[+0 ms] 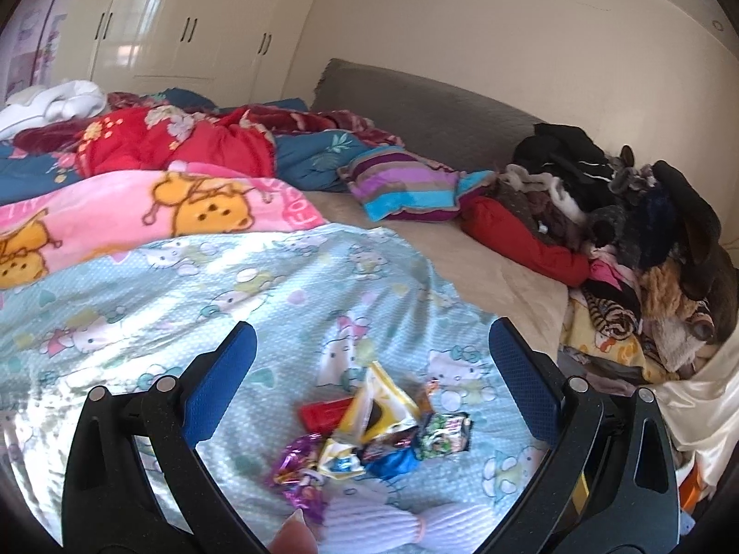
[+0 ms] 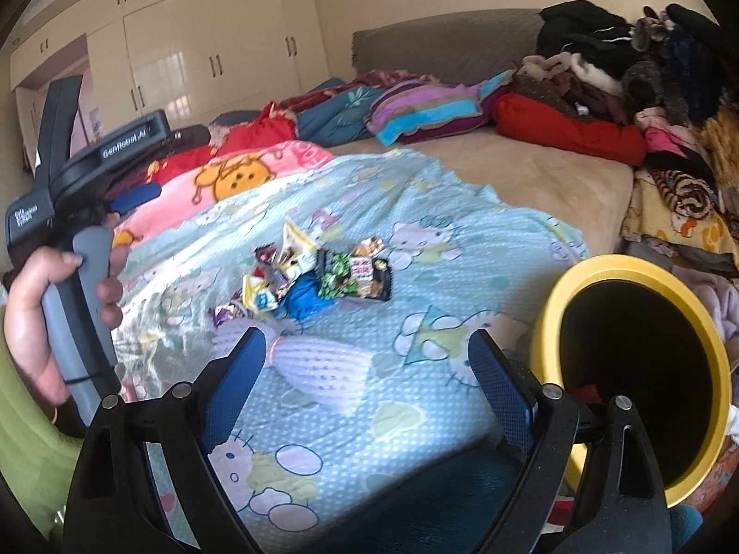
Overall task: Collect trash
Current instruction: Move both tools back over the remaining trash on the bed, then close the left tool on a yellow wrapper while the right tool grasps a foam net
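A small heap of snack wrappers [image 1: 374, 424] lies on the light blue cartoon blanket [image 1: 184, 286]; it holds a yellow and white pouch, a red packet, a purple foil wrapper and a blue one. My left gripper [image 1: 369, 346] is open and empty, hovering just above the heap. In the right wrist view the same heap [image 2: 314, 272] lies ahead on the blanket [image 2: 415, 369]. My right gripper [image 2: 367, 355] is open and empty, nearer the bed's front. A yellow bin [image 2: 554, 304] with a dark inside stands tilted at its right. The left gripper's body [image 2: 78, 212] shows in a hand at the left.
A lilac ribbed cloth [image 2: 318, 364] lies just in front of the wrappers. A pink cartoon blanket [image 1: 138, 217], red bedding and a striped pillow [image 1: 406, 184] lie behind. A pile of clothes [image 1: 623, 231] fills the bed's right side. White wardrobes [image 1: 184, 23] line the far wall.
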`<state>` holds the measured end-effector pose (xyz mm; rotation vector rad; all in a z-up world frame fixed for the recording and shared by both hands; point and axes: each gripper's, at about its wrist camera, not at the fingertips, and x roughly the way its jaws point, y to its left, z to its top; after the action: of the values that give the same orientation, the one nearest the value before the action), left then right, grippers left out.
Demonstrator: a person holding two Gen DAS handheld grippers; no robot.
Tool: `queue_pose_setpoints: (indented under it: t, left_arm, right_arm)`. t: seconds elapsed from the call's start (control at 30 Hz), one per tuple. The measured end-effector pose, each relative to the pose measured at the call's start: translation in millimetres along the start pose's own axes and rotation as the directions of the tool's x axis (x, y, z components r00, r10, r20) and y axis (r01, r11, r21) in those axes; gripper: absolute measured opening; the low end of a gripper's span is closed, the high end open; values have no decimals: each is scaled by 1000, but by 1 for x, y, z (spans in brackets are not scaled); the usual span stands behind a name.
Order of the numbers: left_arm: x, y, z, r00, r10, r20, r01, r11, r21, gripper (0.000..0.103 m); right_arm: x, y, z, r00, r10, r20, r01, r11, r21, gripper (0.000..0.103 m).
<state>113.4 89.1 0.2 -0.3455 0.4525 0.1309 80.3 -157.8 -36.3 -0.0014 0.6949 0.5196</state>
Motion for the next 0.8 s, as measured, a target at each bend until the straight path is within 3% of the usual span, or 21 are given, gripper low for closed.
queue_pose_setpoints:
  t: [0.27, 0.5, 0.67, 0.8]
  left_arm:
    - [4, 11, -11, 997, -24, -75, 27, 999, 31, 92]
    - [24, 8, -29, 979, -74, -189, 84, 995, 48, 62]
    - [38, 4, -44, 960, -112, -259, 128, 991, 48, 57]
    - [46, -3, -53, 949, -131, -288, 156, 986, 64, 57]
  right_arm:
    - [41, 11, -8, 995, 25, -99, -26, 1000, -14, 87]
    - [75, 19, -16, 979, 53, -197, -63, 997, -47, 87]
    - [94, 19, -18, 962, 75, -263, -88, 995, -37, 86]
    - [102, 19, -22, 951, 85, -297, -100, 994, -34, 78]
